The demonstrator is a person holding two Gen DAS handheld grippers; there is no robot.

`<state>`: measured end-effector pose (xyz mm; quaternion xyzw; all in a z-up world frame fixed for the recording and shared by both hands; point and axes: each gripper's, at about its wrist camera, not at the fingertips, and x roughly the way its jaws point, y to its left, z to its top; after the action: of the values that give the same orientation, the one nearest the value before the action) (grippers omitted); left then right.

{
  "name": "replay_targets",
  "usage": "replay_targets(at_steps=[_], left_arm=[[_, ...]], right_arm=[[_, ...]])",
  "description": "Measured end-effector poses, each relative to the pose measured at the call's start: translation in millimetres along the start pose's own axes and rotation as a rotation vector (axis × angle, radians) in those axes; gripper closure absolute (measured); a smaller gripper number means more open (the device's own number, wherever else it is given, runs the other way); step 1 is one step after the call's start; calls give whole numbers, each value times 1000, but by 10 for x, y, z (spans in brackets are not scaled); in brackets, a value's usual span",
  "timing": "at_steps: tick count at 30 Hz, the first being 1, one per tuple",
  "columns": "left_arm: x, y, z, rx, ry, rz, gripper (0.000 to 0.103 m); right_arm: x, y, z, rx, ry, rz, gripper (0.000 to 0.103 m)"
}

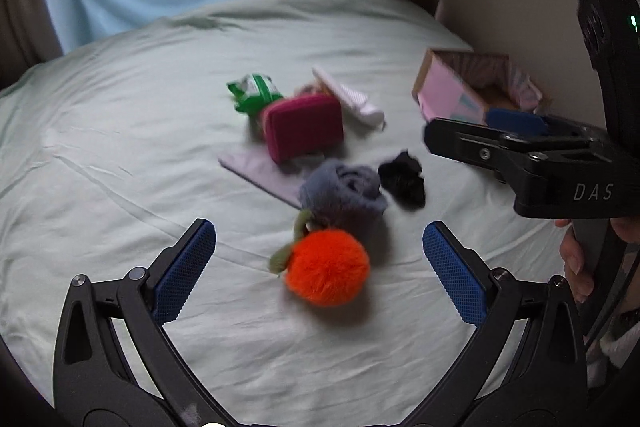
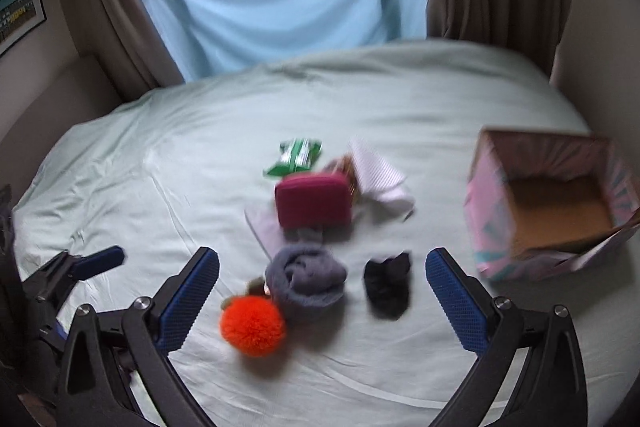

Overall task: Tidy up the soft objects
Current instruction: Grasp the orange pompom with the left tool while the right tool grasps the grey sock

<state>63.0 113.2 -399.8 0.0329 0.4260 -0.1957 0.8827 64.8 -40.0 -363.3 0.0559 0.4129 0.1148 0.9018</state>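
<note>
Soft things lie in a loose pile on the bed: an orange pompom (image 1: 328,267) (image 2: 253,325), a rolled grey towel (image 1: 344,193) (image 2: 308,279), a black cloth (image 1: 402,179) (image 2: 387,285), a magenta pouch (image 1: 304,129) (image 2: 314,201), a green packet (image 1: 254,93) (image 2: 294,157) and a white striped cloth (image 1: 348,99) (image 2: 380,173). My left gripper (image 1: 319,259) is open and empty, just above the pompom. My right gripper (image 2: 322,287) is open and empty, over the towel and black cloth. The right gripper also shows in the left wrist view (image 1: 500,143).
An open pink cardboard box (image 2: 492,211) (image 1: 444,87) stands on the right of the bed, by the wall. A pale lilac flat sheet (image 1: 260,173) lies under the pouch. Brown curtains and a blue sheet hang behind the bed (image 2: 160,167).
</note>
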Motion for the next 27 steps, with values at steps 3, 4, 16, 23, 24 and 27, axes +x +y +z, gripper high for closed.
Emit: replay_targets(at_steps=[3,4,16,23,24,27], left_arm=[[356,1,-175,39,26,-24,0],[448,8,-206,46,34,-30,1],[1227,21,-395,50,134,-68,18],[1305,47,-441,36,146,-59,50],[1309,52,-435,34,147,-60,55],[1317,89,-417,21,147,-67,60]], right_arm=[[331,0,-149,-8,33,41,0],[429,-8,-183,-3,47,55,1],[1306,-41,-388,5,177,145,12],[1565,-86,-396,78,231,199,29],[1566,-80,-386,83,227,205,33],[1546,-50,-358,82,224,215,44]])
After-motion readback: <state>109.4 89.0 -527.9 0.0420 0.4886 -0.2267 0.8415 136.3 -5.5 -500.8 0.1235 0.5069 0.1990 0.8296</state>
